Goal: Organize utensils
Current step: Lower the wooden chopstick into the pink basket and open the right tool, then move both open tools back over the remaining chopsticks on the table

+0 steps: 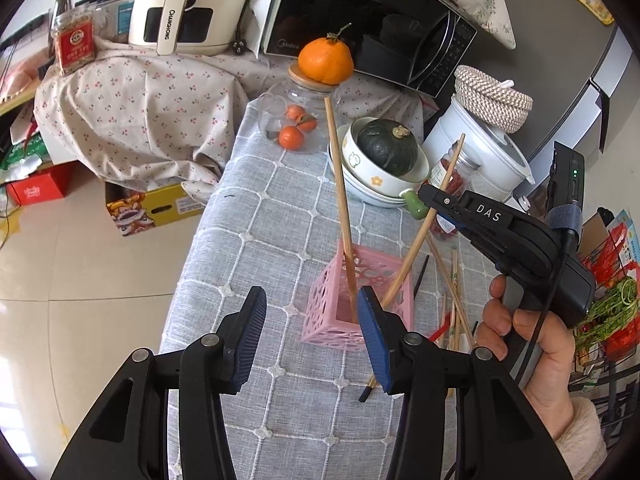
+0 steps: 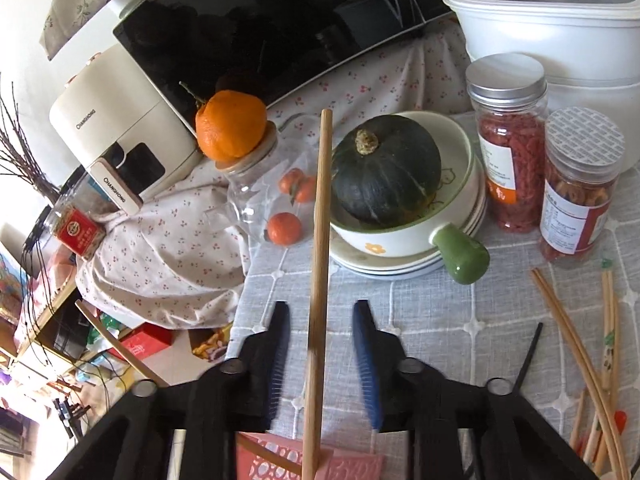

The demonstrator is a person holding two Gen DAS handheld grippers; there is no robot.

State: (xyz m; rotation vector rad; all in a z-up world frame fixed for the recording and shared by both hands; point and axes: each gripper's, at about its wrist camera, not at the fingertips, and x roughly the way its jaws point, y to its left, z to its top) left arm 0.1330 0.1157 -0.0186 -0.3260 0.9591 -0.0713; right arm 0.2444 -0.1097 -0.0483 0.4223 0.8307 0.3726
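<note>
Chopsticks of pale wood are the items handled. One chopstick [image 2: 318, 280] is seen standing between the spread fingers of the right gripper [image 2: 321, 364]; neither pad is seen touching it, and its lower end enters the pink basket [image 2: 280, 460]. In the left wrist view, the basket [image 1: 320, 320] is seen as a perforated square holder on the grey checked tablecloth [image 1: 260, 240], with two chopsticks [image 1: 340, 184] leaning in it. The left gripper [image 1: 312, 320] is held wide and empty just before the basket. Loose chopsticks [image 2: 576, 344] are scattered on the cloth to the right. Farther back, a green squash [image 2: 384, 172] is set in a handled bowl [image 2: 400, 236] on stacked plates, beside two jars [image 2: 508, 140]. An orange [image 2: 230, 124] is perched on a glass jar lid.
</note>
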